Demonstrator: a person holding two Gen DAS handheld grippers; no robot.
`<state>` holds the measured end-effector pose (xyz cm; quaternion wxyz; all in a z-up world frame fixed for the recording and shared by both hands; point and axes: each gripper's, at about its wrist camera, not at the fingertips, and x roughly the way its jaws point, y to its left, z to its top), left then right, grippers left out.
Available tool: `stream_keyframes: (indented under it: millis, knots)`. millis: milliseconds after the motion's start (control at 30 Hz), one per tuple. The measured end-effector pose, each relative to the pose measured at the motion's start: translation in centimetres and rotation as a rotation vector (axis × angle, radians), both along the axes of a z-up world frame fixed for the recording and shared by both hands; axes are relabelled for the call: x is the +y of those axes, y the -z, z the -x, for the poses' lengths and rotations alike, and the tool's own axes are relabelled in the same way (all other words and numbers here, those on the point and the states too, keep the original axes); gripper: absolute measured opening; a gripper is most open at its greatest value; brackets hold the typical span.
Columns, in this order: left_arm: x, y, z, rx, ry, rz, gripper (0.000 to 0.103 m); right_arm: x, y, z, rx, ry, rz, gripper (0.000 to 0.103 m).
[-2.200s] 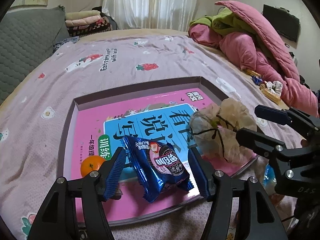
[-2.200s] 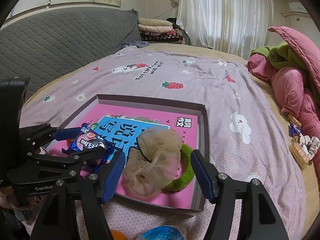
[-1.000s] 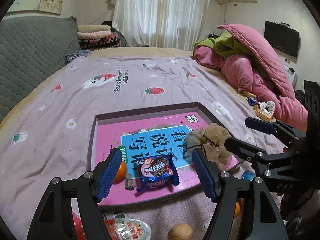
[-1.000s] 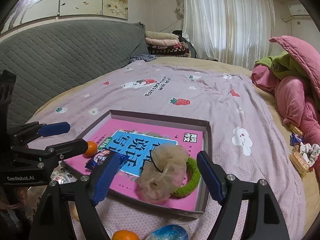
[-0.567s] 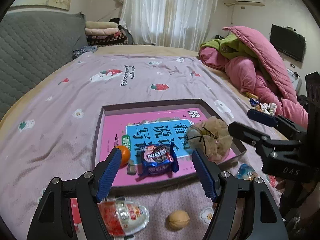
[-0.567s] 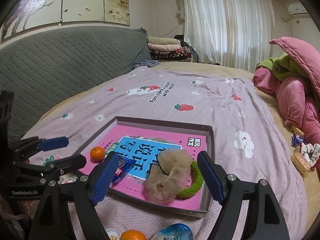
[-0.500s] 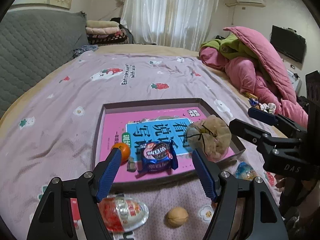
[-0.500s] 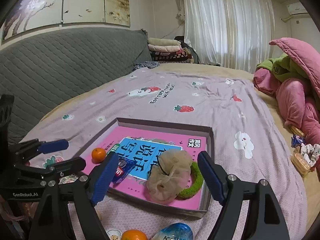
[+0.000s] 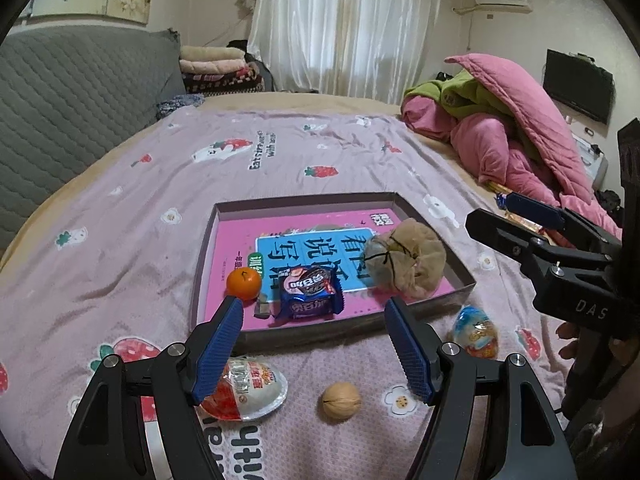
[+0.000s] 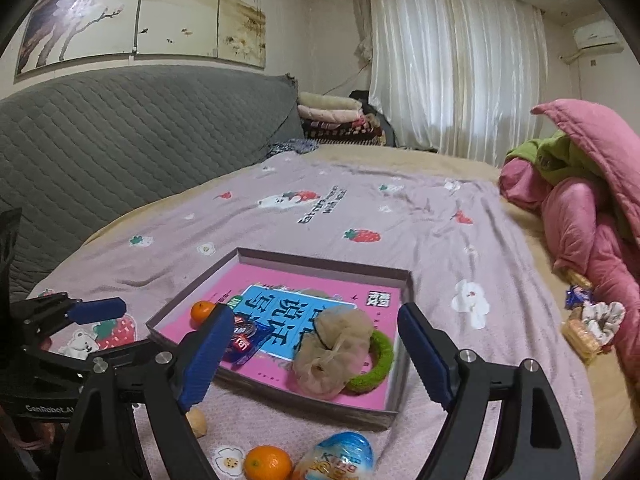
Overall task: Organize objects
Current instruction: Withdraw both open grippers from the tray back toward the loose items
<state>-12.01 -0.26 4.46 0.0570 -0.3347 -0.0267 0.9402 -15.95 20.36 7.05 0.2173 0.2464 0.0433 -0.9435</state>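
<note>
Both my claws are spread and carry nothing: the left claw [image 9: 314,338] hangs over the near wall of the tray [image 9: 332,332], the right claw [image 10: 316,350] over its near right part. I judge I am between picks: the snack pack [image 9: 310,292], orange [image 9: 243,283] and scrunchie [image 9: 404,262] lie in the tray ahead of the left claw, on the pink book [image 9: 240,240]. Loose things wait on the sheet [image 9: 120,240] on my side of the tray: a walnut [image 9: 341,401] just below the left claw, a red-and-white egg [image 9: 248,388] under its left finger, a blue egg [image 10: 340,460] and a second orange [image 10: 267,463] below the right claw. The next move, I think, calls for dropping a claw straight down on one of these, the walnut being nearest. The tray wall stands just ahead, so I must lift each piece over it; behind the wall the middle of the book is open.
</note>
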Motion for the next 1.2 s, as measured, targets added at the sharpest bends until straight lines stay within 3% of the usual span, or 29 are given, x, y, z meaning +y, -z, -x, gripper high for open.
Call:
stream_keyframes:
  millis: [400,1200]
  knots:
    - [1.7,-0.4,-2.1,0.024,0.021,0.027,0.075,2.0,0.1,-2.9,0.010,0.050,0.038,0.084]
    - [1.9,0.2,-4.9,0.026,0.017,0.015,0.076,2.5,1.5,-7.5,0.014,0.084,0.010,0.084]
